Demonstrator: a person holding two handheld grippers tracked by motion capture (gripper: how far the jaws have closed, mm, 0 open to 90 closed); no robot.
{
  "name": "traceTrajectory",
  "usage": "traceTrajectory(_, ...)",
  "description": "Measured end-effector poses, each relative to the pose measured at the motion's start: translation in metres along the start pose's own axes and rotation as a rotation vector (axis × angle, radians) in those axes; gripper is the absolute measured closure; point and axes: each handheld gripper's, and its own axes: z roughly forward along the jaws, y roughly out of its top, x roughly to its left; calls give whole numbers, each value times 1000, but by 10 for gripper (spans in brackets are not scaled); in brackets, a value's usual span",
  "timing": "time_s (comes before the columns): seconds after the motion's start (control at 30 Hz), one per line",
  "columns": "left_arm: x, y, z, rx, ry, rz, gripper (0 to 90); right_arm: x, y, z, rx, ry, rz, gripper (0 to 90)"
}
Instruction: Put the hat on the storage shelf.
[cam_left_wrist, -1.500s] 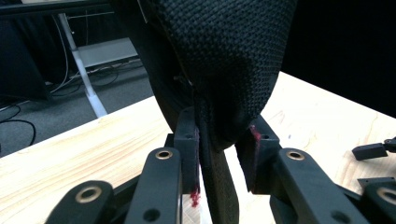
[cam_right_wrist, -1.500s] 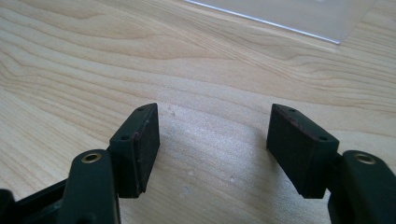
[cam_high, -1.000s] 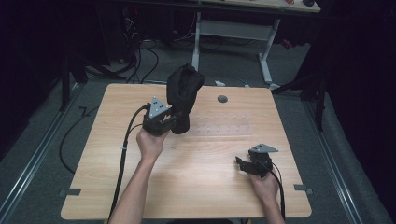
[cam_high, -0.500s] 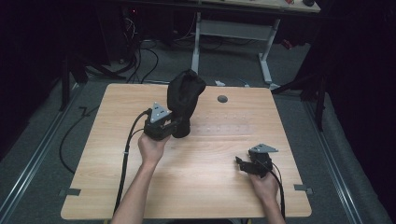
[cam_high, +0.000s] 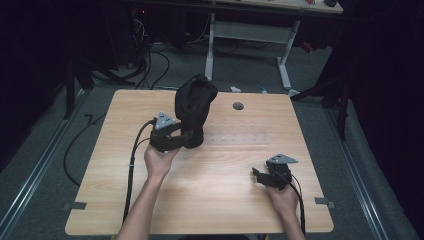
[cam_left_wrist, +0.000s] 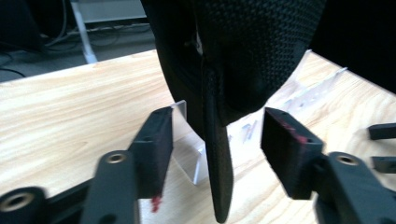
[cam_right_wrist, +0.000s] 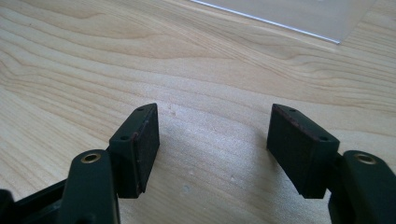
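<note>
- While propped upright on a clear stand mid-table, black mesh shoe sits just ahead of left gripper, jaws spread wide either side of the heel strip, not clamping anything. Probably lined up for a grab.
- Further right, bare wooden table.
- Over at the right, right gripper parked low near the edge, jaws released, nothing between them. Looks like just waiting.

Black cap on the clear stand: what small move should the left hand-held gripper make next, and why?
Probably close the left hand-held gripper on the cap's hanging edge. Its jaws stand open on either side of that edge, gripping nothing. The right hand-held gripper lies open and far off.
</note>
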Motion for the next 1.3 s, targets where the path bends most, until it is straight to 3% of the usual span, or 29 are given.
traceTrajectory(0.27, 0, 6, -11, -1, -15, -21, 320, 0, 0, 0, 1, 0, 0, 345)
traceTrajectory(0.47, 0, 5, -19, 35, -28, -14, 318, 0, 0, 0, 1, 0, 0, 345)
traceTrajectory(0.6, 1, 2, -24, 53, -23, 12, 322, 0, 0, 0, 1, 0, 1, 345)
traceTrajectory(1.2, 9, 11, -52, 30, -34, -26, 331, 0, 0, 0, 0, 1, -1, 344)
traceTrajectory(1.3, 9, 11, -55, 11, -19, -20, 348, 0, 0, 0, 0, 1, -1, 344)
